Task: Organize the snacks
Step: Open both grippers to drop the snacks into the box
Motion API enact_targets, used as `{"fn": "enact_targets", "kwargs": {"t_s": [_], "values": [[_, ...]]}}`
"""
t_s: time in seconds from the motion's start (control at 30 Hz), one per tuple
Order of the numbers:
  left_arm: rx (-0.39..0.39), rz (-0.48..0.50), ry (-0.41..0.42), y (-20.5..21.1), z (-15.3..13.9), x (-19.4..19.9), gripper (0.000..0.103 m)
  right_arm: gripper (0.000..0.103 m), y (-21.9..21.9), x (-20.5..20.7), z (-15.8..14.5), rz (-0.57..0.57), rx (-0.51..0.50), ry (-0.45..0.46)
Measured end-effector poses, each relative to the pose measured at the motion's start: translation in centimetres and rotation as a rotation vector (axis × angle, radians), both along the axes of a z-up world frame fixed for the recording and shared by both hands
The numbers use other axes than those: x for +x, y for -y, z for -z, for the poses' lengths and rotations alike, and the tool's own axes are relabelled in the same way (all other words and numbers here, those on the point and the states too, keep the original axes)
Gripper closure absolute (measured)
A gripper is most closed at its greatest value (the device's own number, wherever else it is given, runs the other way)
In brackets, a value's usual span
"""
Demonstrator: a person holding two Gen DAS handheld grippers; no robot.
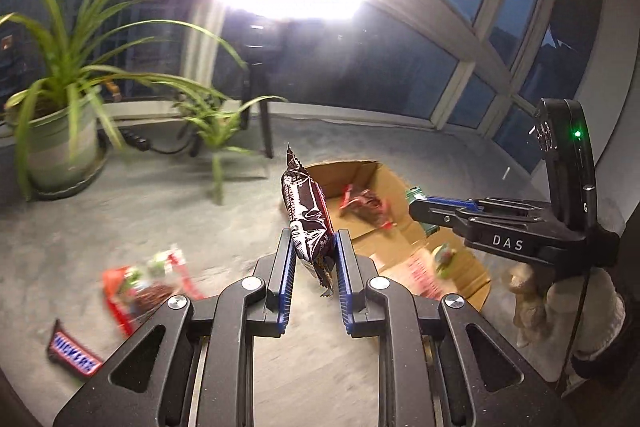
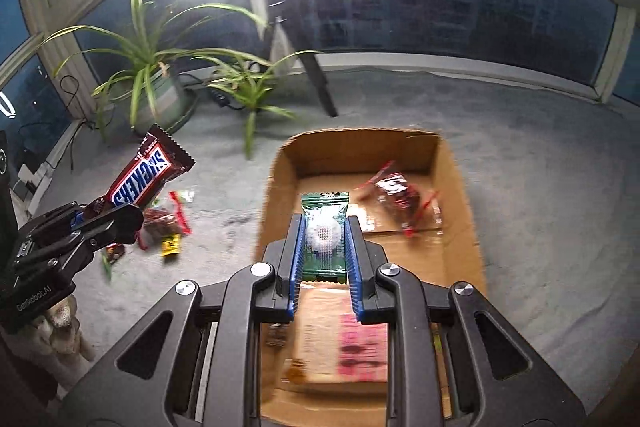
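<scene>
in the left wrist view, the left gripper [image 1: 314, 259] pinches a snickers bar [image 1: 306, 219] by its lower end, the bar standing up between the blue pads just short of the cardboard box [image 1: 400, 223]. the hold sits low on a slick wrapper, so the bar could swivel or slide out before it is over the box, landing on the grey carpet [image 1: 160, 223]. the left gripper slants down toward the box's near-left corner. a second snickers bar [image 1: 74, 353] and a loose red-wrapped packet [image 1: 148, 287] lie on the carpet, well left of the box.

in the right wrist view, the right gripper [image 2: 325, 247] is clamped on a small green candy packet [image 2: 324, 239], held flat above the box's open floor. it points steeply down into the box. released from here the packet should land inside, though a light packet may stick to a pad. a red-trimmed snack bag [image 2: 400, 199] already lies in the box, toward its far-right corner.
</scene>
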State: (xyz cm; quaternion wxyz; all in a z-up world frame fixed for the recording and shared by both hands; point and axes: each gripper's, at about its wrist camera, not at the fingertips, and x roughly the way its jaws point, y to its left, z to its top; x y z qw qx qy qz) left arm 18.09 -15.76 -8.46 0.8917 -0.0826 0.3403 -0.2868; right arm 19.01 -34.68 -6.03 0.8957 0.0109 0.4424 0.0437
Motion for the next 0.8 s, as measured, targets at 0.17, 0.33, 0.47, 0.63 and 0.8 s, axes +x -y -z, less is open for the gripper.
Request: {"fn": "enact_targets", "kwargs": {"t_s": [0.17, 0.33, 0.47, 0.63, 0.8], "values": [[0.022, 0.023, 0.003, 3.1, -0.1, 0.8, 0.085, 0.083, 2.0, 0.4, 0.2, 0.004, 0.006, -0.007], [0.045, 0.044, -0.009, 5.7, 0.4, 1.2, 0.085, 0.083, 3.1, 0.7, 0.6, 0.002, 0.019, -0.019], [0.063, 0.061, -0.024, 7.5, 1.1, 1.3, 0.085, 0.083, 3.5, 0.9, 0.8, -0.002, 0.024, -0.030], [0.093, 0.067, -0.053, 8.5, 1.3, 1.2, 0.082, 0.065, 4.0, 0.6, 0.4, 0.018, 0.007, -0.021], [0.099, 0.053, -0.047, 8.1, 1.0, 1.0, 0.078, 0.054, 4.4, 0.1, -0.1, 0.033, 0.013, -0.003]]}}
